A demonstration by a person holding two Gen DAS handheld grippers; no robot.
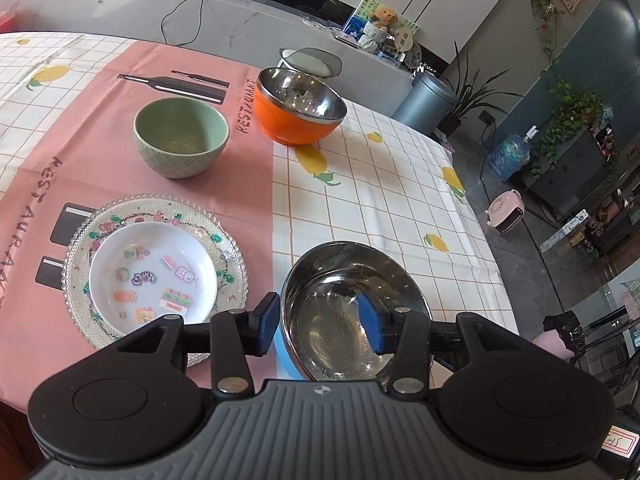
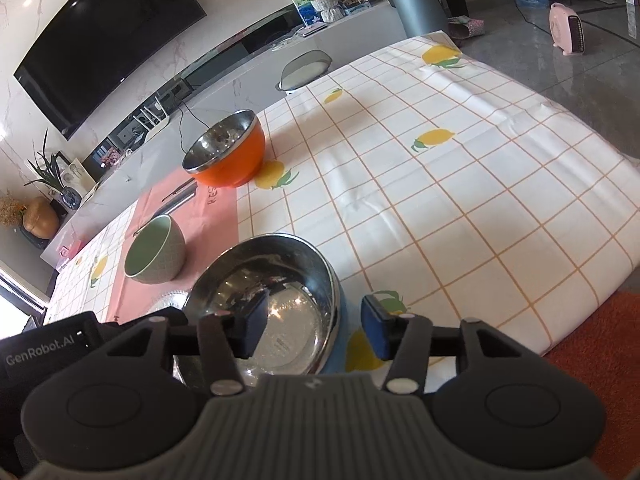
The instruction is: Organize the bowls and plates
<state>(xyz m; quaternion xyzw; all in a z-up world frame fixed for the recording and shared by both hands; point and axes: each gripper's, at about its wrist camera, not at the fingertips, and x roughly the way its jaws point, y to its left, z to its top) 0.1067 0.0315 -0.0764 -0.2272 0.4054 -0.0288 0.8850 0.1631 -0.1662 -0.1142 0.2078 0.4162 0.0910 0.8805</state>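
— While we straddle the rim of the blue steel bowl with both claws, neither pinches it: the left gripper and the right gripper stand parted, pads clear of the rim.

— So we judge this bowl set down. Next?

— Ahead of us wait the green bowl and, farther off, the orange bowl; we'd lift clear first.

Marble wall, black television, grey glossy floor, houseplants.
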